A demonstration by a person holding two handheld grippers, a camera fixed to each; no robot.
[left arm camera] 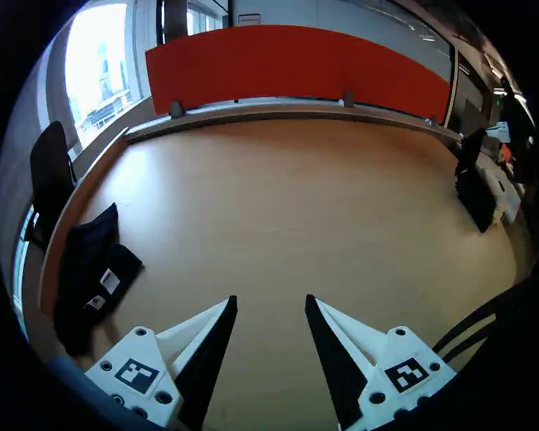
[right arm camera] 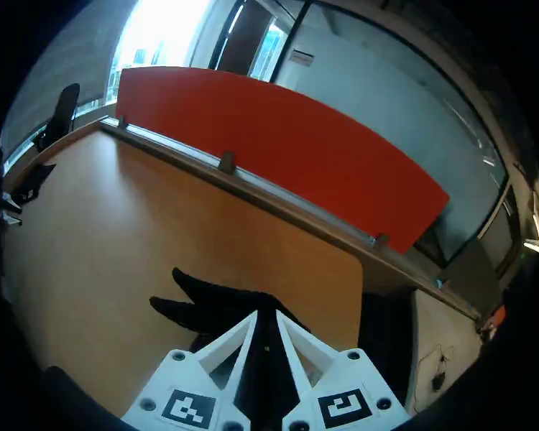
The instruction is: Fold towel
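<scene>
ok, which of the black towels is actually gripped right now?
The spread black fabric towel pinched in the right gripper, jaws closed on it. The other black towel pile with white tags lies untouched at the wooden table edge.

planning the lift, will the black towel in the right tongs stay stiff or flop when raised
Probably floppy: the black towel lies in uneven, pointed wrinkles on the table, so it should sag from the right tongs. Likely light too, since it looks thin and lies flat. Loose corners may trail across the wood.
</scene>
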